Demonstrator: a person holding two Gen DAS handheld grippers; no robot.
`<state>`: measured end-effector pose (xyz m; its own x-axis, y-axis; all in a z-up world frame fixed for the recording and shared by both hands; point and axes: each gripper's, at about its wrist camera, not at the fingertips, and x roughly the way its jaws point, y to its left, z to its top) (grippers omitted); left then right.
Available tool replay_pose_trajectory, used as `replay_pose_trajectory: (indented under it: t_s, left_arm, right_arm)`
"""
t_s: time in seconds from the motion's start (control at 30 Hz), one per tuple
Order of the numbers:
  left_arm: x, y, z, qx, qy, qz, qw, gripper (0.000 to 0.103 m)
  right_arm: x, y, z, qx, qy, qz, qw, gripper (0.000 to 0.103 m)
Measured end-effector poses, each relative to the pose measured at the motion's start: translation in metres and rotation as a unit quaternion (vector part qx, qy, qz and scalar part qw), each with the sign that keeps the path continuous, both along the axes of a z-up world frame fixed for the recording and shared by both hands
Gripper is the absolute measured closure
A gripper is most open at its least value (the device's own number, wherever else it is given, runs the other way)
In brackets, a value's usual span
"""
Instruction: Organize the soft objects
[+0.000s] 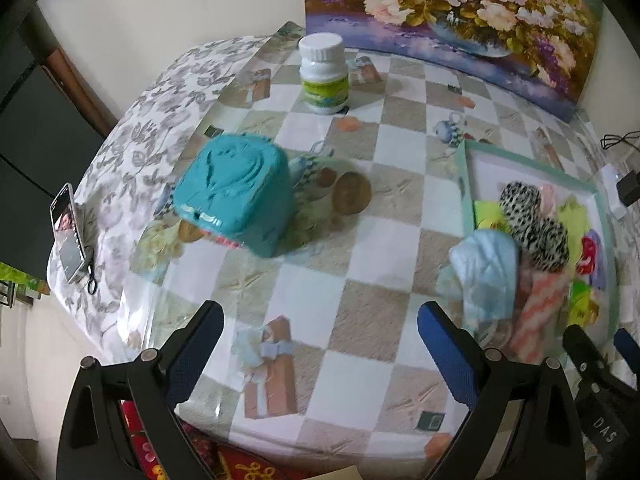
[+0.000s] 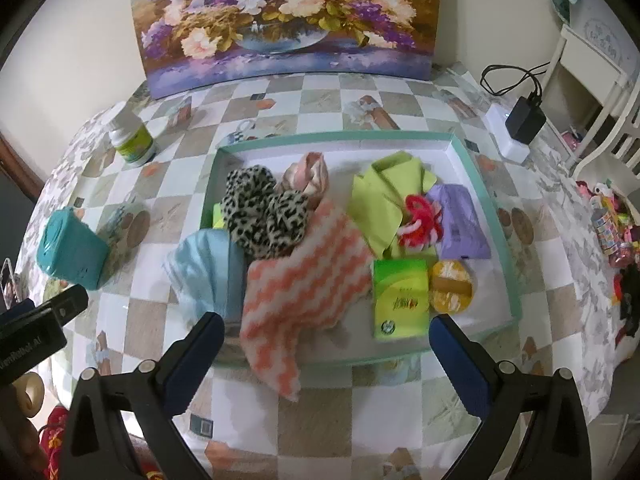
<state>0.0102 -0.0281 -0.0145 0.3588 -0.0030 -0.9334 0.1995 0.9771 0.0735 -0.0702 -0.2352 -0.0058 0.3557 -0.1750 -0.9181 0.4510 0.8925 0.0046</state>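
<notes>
A shallow tray with a teal rim [image 2: 484, 184] holds soft things: a leopard-print piece [image 2: 262, 212], a pink-and-white striped cloth [image 2: 304, 280] hanging over the near rim, a light blue cloth [image 2: 208, 268] over the left rim, a lime cloth [image 2: 384, 196], a lilac pouch [image 2: 460, 220] and a red-and-white scrunchie [image 2: 418, 220]. My right gripper [image 2: 326, 336] is open and empty, just before the striped cloth. My left gripper [image 1: 320, 324] is open and empty over the table, left of the tray [image 1: 466, 184]; the blue cloth [image 1: 486, 268] lies beside its right finger.
A teal box [image 1: 236, 192] lies tipped on the checked tablecloth, a brown round object [image 1: 350, 194] beside it. A white pill bottle [image 1: 324, 74] stands at the back. A flower painting [image 2: 288, 16] leans on the wall. A phone [image 1: 68, 232] stands at the left edge; a charger [image 2: 524, 120] lies right.
</notes>
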Motion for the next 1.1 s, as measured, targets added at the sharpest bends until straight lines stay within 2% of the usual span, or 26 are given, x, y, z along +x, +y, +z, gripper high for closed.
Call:
replay_pose_trajectory:
  t_s: [0.13,0.37,1.1]
  left_arm:
    - [-0.007,0.008,-0.005,0.001,0.011,0.0,0.9999,0.005]
    - [-0.018,0.013,-0.005,0.005,0.005,-0.006,1.0,0.005]
    - [-0.015,0.005,-0.01,0.014,0.012,-0.019,0.9996,0.005]
  right_arm:
    - [-0.005,0.007,0.0,-0.005,0.001,0.004,1.0,0.0]
    - [-0.013,0.013,0.005,-0.017,-0.009,0.0,1.0,0.0]
    - [-0.011,0.017,0.003,-0.022,-0.002,0.009,1.0,0.0]
